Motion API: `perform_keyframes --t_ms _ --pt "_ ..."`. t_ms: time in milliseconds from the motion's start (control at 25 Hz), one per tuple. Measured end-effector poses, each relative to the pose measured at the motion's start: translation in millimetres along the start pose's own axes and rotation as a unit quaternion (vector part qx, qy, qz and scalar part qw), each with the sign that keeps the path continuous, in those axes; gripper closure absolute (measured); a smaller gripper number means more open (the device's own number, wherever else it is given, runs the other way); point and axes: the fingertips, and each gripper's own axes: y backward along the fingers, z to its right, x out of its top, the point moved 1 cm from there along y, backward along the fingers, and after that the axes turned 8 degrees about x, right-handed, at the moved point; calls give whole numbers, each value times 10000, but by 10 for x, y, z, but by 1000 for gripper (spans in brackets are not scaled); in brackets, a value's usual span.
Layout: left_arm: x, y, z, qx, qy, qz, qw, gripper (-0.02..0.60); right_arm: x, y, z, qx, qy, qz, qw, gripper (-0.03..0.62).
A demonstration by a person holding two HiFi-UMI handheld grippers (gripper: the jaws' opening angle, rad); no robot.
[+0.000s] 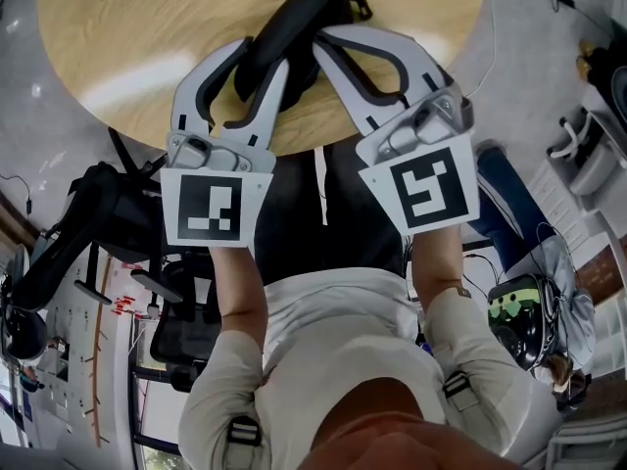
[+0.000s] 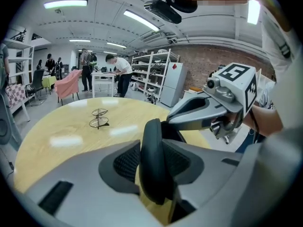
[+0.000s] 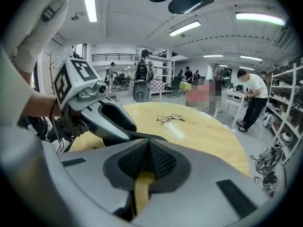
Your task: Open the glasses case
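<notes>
Up close, both grippers meet on the black glasses case (image 1: pixel 299 23), which sits over the near edge of the round wooden table (image 1: pixel 118 27); whether it rests on the wood I cannot tell. The left gripper (image 2: pixel 154 148) has its jaws partly spread around the case's thick rounded body, with both ribbed pads pressing its sides. The right gripper (image 3: pixel 149 150) comes in from the other side, its jaws pressed together with only a thin dark edge of the case pinched at their tips. A pair of wire-framed spectacles (image 2: pixel 98 118) lies on the table, well apart from the case, farther across the tabletop.
</notes>
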Motion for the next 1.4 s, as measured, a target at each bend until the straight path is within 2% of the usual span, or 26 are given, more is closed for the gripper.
perform_keyframes --t_ms 600,880,1400 --pt "-18 -16 -173 701 66 62 9975 476 -112 88 -32 -304 5 -254 9992 574" --pt "-10 -37 -274 847 177 98 9962 488 -145 113 -50 -362 -10 -322 9988 574" --pt "-17 -95 -379 1044 100 78 9945 499 -193 111 -53 -447 -75 -373 9983 574"
